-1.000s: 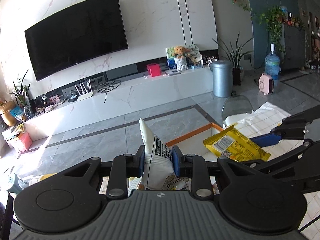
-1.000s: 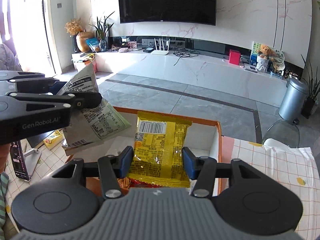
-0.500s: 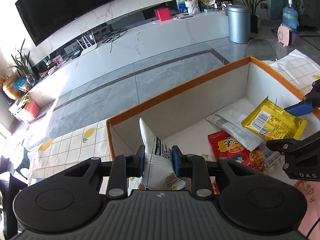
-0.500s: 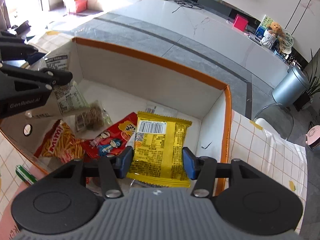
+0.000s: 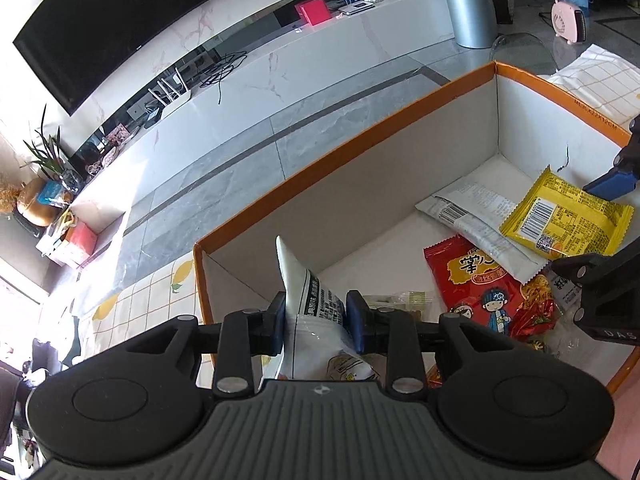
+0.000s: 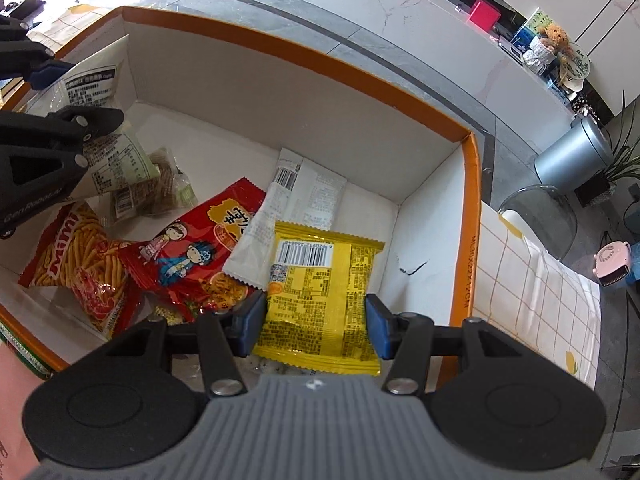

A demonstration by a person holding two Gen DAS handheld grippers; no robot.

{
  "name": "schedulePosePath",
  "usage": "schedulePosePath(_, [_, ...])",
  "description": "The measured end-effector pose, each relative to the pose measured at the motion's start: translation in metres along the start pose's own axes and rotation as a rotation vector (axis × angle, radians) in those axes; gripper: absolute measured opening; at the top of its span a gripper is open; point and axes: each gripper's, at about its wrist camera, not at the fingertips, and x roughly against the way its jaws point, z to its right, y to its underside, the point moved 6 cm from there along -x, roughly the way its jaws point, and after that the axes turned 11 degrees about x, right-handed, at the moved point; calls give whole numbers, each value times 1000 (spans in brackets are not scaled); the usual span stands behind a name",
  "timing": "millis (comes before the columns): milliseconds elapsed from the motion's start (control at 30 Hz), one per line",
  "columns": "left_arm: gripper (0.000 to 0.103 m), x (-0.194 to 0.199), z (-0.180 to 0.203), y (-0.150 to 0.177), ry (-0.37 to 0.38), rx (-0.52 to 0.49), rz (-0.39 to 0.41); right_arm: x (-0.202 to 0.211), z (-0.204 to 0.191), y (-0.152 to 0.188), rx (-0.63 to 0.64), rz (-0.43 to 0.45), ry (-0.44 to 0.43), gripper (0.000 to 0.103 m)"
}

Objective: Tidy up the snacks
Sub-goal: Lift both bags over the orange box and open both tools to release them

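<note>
My left gripper is shut on a white snack bag and holds it over the left end of the orange-rimmed white box. My right gripper is shut on a yellow snack packet and holds it low over the box's right end; the packet also shows in the left wrist view. In the box lie a red snack bag, a white packet, an orange Mimi stick bag and a clear packet of brown biscuits.
The box stands on a table with a white cloth printed with lemons. A pink item lies at the table's near left. Beyond are grey floor tiles, a white TV bench, a grey bin and a glass chair.
Both grippers have tilted down and moved lower over the box with their packets still held. The box's inside now fills both views.
</note>
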Motion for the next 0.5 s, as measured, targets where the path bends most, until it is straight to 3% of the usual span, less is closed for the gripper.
schedulePosePath(100, [44,-4,3,1,7,-23,-23,-5,1,2,-6,-29,-12,51])
schedulePosePath(200, [46,-3,5,0,0,-44,-12,-5,1,3,7,-36,3,50])
schedulePosePath(333, [64,8,1,-9,0,-41,26,1,2,4,4,-27,5,52])
schedulePosePath(500, [64,21,-8,-17,21,-8,26,13,6,5,-13,-7,6,56])
